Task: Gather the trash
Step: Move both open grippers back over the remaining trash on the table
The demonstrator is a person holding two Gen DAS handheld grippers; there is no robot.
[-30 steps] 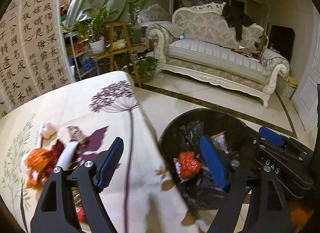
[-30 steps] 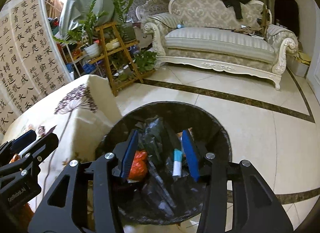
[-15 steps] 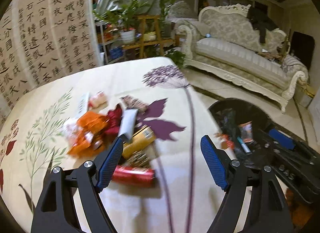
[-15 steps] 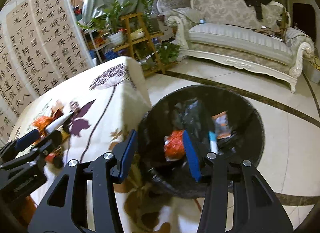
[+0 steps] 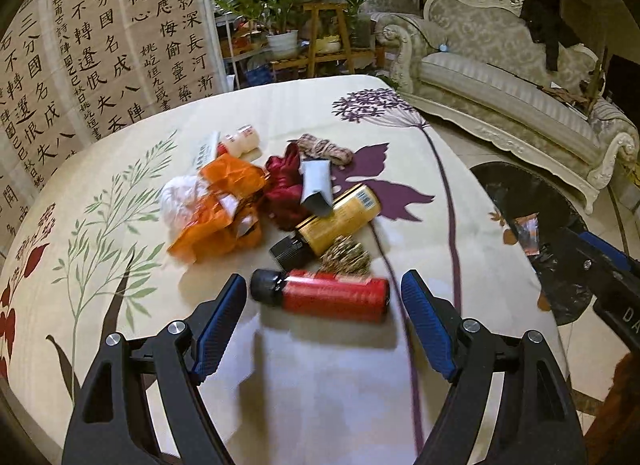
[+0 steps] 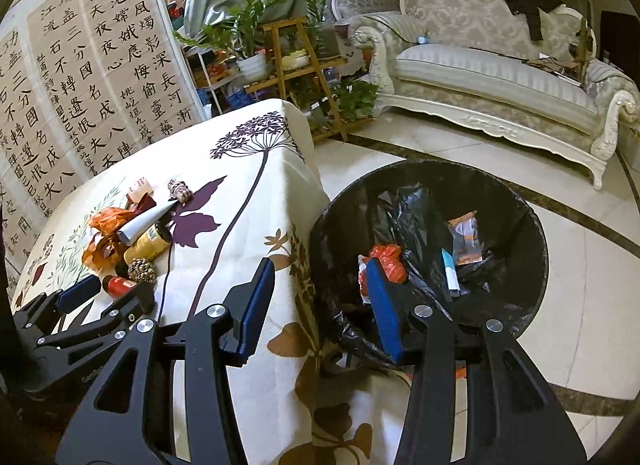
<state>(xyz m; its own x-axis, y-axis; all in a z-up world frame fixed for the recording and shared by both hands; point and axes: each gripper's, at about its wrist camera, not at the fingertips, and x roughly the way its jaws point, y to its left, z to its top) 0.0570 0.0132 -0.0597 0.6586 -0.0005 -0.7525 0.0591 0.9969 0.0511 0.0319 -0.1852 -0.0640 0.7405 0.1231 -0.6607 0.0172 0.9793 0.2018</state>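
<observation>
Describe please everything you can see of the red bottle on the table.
The red bottle is a small cylinder with a black screw cap and a glossy red label, its print blurred. It lies on its side on the flowered tablecloth, cap pointing left, closed. It sits between the open fingers of the left claw, untouched. A pine cone lies just behind it, seemingly touching.

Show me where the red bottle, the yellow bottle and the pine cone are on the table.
red bottle point(image 5: 332, 296): left wrist view, middle of its red body.
yellow bottle point(image 5: 340, 217): left wrist view, middle of its yellow label.
pine cone point(image 5: 346, 257): left wrist view, centre of its scales.
</observation>
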